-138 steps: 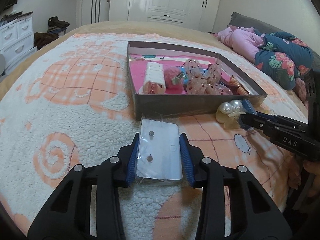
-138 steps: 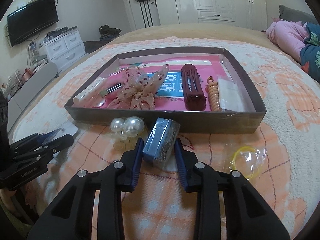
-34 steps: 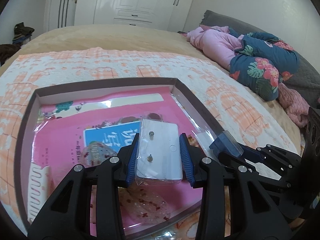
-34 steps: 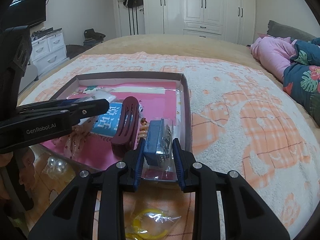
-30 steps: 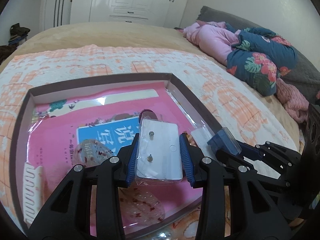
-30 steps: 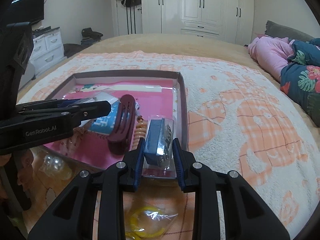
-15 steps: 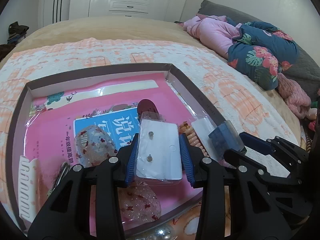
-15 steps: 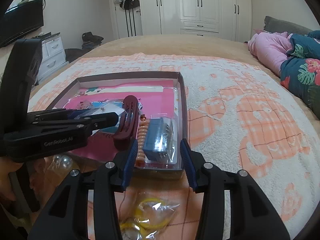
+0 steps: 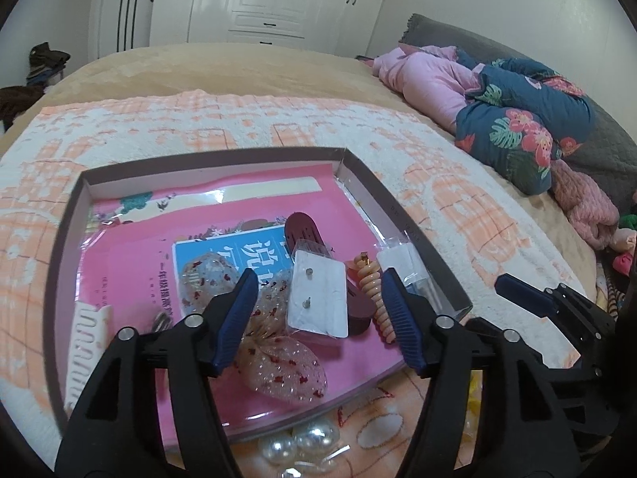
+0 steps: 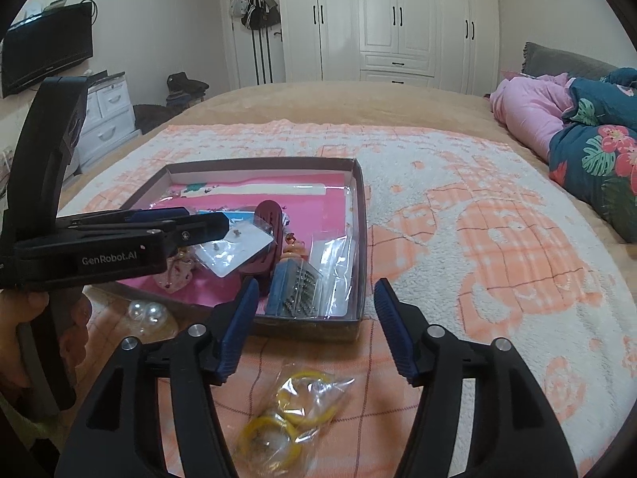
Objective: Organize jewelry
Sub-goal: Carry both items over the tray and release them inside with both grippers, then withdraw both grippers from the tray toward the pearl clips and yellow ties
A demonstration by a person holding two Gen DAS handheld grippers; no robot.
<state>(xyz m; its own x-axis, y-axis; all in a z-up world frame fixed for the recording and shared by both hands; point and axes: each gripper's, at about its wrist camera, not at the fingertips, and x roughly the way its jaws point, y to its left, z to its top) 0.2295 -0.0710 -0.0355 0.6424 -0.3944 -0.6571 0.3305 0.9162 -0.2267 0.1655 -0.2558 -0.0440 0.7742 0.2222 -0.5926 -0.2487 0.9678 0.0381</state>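
A shallow brown box with a pink lining sits on the orange-and-white blanket. My left gripper hangs over it, jaws opening. The bagged white earring card lies loose between them on a dark red hair clip, touching neither pad. My right gripper hovers at the box's near right corner, jaws opening too. The bagged blue bead card rests inside that corner, free of the pads. The left gripper reaches in from the left in the right wrist view.
Outside the box lie a pearl hair clip and a bag of yellow rings. Inside are a sheer bow, an orange spiral tie and a white claw clip. Pink and floral clothes are piled at the right.
Both grippers have opened and let go. The earring card dropped onto the dark red clip, the blue bead card into the box corner. Both hands lifted slightly.
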